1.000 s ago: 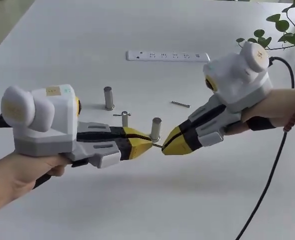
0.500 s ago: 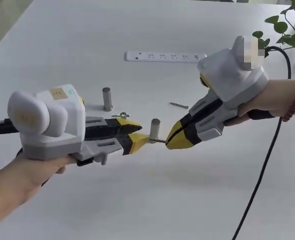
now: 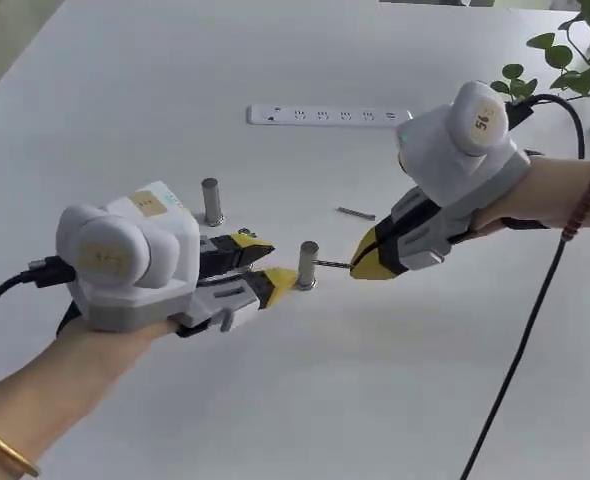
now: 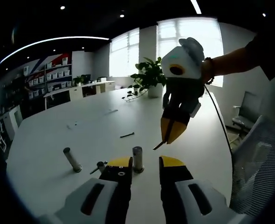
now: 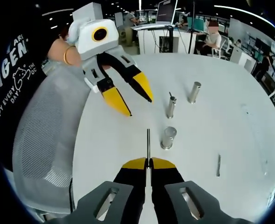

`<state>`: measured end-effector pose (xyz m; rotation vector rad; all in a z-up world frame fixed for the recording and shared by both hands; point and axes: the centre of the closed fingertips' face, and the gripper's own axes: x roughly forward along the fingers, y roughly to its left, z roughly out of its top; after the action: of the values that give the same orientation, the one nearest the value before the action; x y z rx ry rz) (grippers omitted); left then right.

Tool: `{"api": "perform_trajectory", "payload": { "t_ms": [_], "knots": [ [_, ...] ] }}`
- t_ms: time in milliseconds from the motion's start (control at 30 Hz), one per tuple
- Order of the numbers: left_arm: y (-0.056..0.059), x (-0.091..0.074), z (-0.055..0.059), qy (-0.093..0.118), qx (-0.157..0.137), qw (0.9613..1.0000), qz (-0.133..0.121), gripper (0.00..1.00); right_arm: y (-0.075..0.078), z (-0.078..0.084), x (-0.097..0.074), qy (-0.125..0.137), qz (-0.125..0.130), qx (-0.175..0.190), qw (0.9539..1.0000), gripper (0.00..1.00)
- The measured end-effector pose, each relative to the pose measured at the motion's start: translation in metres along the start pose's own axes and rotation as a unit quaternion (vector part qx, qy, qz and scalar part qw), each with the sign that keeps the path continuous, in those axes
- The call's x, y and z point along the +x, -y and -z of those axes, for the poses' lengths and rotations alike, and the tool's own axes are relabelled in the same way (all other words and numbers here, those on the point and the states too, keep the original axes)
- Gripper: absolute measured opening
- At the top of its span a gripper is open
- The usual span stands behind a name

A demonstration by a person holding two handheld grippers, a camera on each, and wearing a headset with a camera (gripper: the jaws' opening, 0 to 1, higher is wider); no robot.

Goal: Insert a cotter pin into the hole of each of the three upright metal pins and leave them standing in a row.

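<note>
Head view: right gripper clenched on a cotter pin, long axis level and aimed from the jaw tips straight at the nearest metal pin; free end just beside that pin's upper shank, apparently not yet through the hole. Opposite, left gripper spread wide, jaws flanking the same pin from the other side, contact not discernible. Judged next: a short push along the cotter pin's own axis with the hole lined up to it, the right gripper being the one to act and the left placed to steady. Count: three upright metal pins in a row, namely the nearest, the middle pin and the far pin; three cotter pins, namely one gripped, one seemingly already in the middle pin, and one loose cotter pin lying on the table.
</note>
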<state>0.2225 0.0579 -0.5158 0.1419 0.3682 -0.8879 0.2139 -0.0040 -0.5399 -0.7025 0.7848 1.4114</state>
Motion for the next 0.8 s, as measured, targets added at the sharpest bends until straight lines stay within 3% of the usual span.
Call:
{"api": "perform_trajectory", "payload": {
  "t_ms": [233,400,500,800],
  "knots": [
    [-0.005,0.019,0.018,-0.02,-0.005,0.9994,-0.027,0.23,0.014,0.015,0.002,-0.034,0.03,-0.021,0.9987,0.0],
    [-0.009,0.03,0.025,-0.034,-0.01,0.9985,-0.041,0.24,0.023,0.021,0.004,-0.045,0.037,-0.02,0.9981,0.0],
    [-0.014,0.038,0.027,-0.034,-0.029,0.9979,-0.047,0.24,0.026,0.024,0.005,-0.047,0.039,-0.02,0.9979,0.0],
    [-0.018,0.055,0.039,-0.046,-0.043,0.9962,-0.061,0.25,0.033,0.026,0.01,-0.051,0.041,-0.028,0.9975,0.0]
  ]
}}
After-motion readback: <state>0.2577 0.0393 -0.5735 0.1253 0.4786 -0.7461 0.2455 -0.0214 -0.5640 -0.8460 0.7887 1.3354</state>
